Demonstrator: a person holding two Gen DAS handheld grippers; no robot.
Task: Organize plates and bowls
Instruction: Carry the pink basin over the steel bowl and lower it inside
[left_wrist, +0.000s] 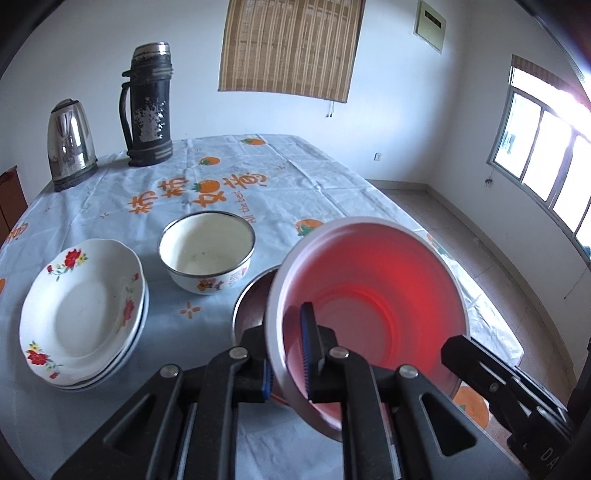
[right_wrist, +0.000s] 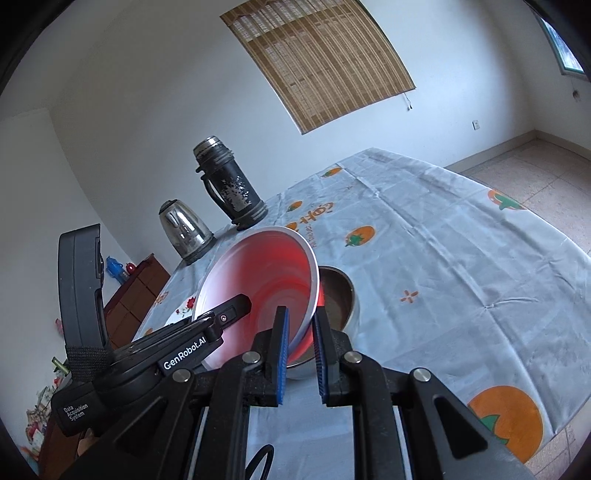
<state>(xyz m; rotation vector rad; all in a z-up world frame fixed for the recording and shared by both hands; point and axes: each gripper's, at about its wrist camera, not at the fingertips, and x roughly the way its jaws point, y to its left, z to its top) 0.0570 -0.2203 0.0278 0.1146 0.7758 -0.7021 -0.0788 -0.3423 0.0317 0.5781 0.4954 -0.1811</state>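
Both claws, left (left_wrist: 291, 354) and right (right_wrist: 300, 347), clench opposite rims of the round red plastic bowl (left_wrist: 369, 280), tilted above the counter (left_wrist: 295, 173). Mid-carry, I judge; next, nest it into the steel bowl (right_wrist: 341, 295) just beyond.

Your red bowl (left_wrist: 369, 295) hides most of the metal bowl (left_wrist: 255, 302) just behind the left jaws; its base is unseen. Left of the right jaws, only a flowered sliver of the plates (right_wrist: 184, 308) shows
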